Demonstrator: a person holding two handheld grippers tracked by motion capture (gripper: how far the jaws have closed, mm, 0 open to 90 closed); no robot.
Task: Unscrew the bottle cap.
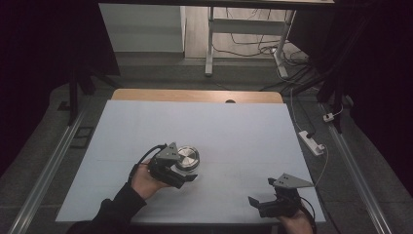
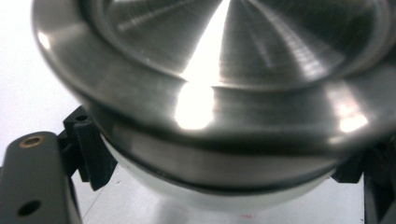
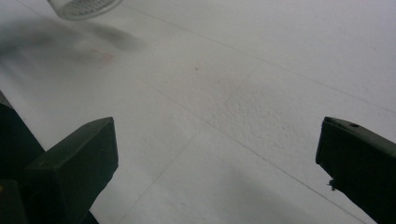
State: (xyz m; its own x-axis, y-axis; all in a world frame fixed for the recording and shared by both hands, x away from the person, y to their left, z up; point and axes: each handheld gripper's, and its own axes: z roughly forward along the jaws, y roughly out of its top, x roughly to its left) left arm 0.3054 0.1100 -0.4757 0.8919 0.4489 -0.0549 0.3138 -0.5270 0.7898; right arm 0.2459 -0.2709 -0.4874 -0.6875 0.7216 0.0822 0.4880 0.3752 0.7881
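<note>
Your two forearms come in from the bottom edge of the high view, a dark sleeve (image 1: 114, 208) on the left one. Your left hand (image 1: 145, 179) holds the left gripper (image 1: 181, 170) just left of the middle of the table (image 1: 219, 131), and its jaws are pinched on a round container with a brushed steel lid (image 1: 187, 157). In the left gripper view that lid (image 2: 233, 60) sits right against the lens, tilted, with a bright glare on its rim; under the rim you can see a dark seal line and a pale, glassy body (image 2: 224, 198). A ribbed black finger (image 2: 91, 149) of the left gripper presses on the container's side just below the lid, and the other finger is at the far side, mostly hidden. Whether the container's bottom touches the table or hangs just off it, you cannot tell from these views.

Your right gripper (image 1: 260, 195) is near the front right corner of the table, well apart from the container. In the right gripper view its jaws stand spread wide with nothing but the white table (image 3: 243, 93) between them. A slice of the clear container (image 3: 81, 8) shows at the top left of that view, far off.

Beyond the far edge of the table, a white power strip (image 1: 311, 142) and cables lie on the floor.
</note>
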